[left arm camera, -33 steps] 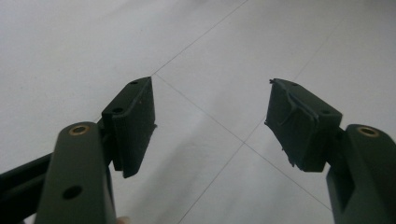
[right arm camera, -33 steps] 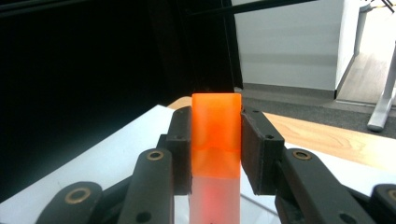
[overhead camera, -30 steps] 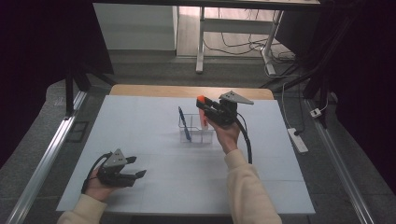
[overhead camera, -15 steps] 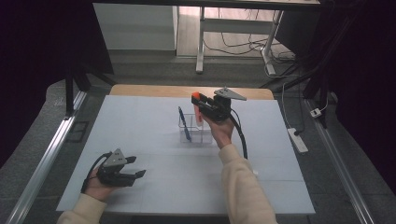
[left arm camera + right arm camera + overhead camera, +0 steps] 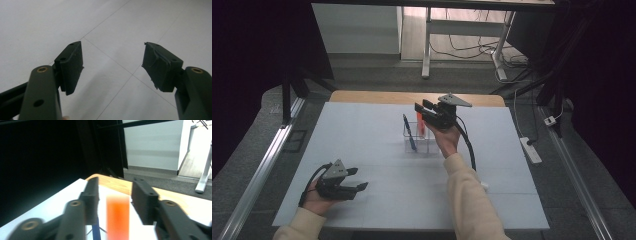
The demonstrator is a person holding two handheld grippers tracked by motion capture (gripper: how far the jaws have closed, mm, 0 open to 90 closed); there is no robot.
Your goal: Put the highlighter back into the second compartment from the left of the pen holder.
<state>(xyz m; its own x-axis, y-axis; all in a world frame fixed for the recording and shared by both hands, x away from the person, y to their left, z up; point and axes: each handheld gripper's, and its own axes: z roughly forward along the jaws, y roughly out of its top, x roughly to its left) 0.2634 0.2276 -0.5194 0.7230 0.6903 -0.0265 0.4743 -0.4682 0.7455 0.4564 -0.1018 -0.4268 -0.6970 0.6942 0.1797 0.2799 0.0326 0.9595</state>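
— Any writing or labels you can make out?

— None that I can read on anything here.

— Where's the orange marker-like stick (image 5: 117, 217)?

— It stands upright, long axis vertical, in the clear plastic holder (image 5: 428, 145) near the far middle of the white table top (image 5: 362, 130). In the high view only a strip of it (image 5: 422, 126) shows beside the right gripper (image 5: 424, 109). The right gripper view shows it blurred between the two black jaws, with a gap on each side.

— So it's let go?

— The jaws have just been opening; the pads don't press on it. That view also shows the blue pen (image 5: 95, 232) low in the picture; from above the pen (image 5: 409, 132) leans in the holder, top tilted to the far left.

— And the left gripper (image 5: 354, 179)?

— It rests low near the table's near left, well apart from the holder. Its own view shows the jaws spread wide over bare table, nothing between them.
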